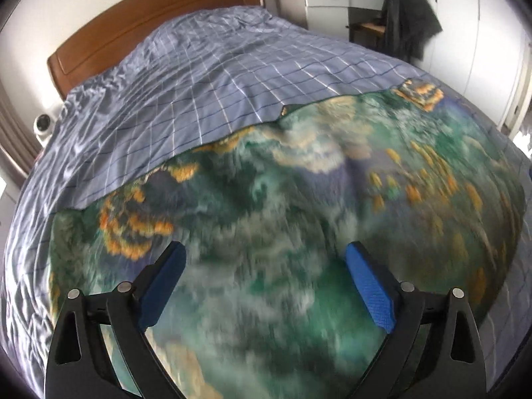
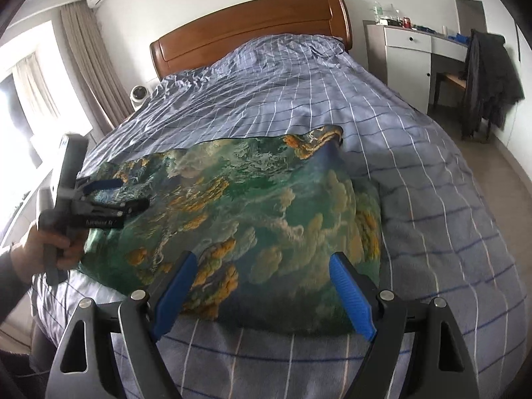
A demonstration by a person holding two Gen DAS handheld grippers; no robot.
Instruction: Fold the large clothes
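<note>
A large cloth printed in green, blue and orange [image 2: 252, 206] lies spread flat on the bed, its far right corner turned over [image 2: 319, 136]. My right gripper [image 2: 263, 256] hangs open over the cloth's near edge with nothing between its blue pads. In the left wrist view the cloth [image 1: 266, 183] fills the lower picture, blurred, and my left gripper [image 1: 265, 247] stands open above it, empty. The right wrist view shows the left gripper [image 2: 128, 194] over the cloth's left edge, held by a hand [image 2: 36, 249].
A blue checked bed cover [image 2: 299, 93] runs back to a wooden headboard [image 2: 252, 30]. A white desk [image 2: 412, 56] and a chair with a dark coat [image 2: 488, 79] stand at the right. A small white device [image 2: 138, 94] and curtains [image 2: 89, 76] are at the left.
</note>
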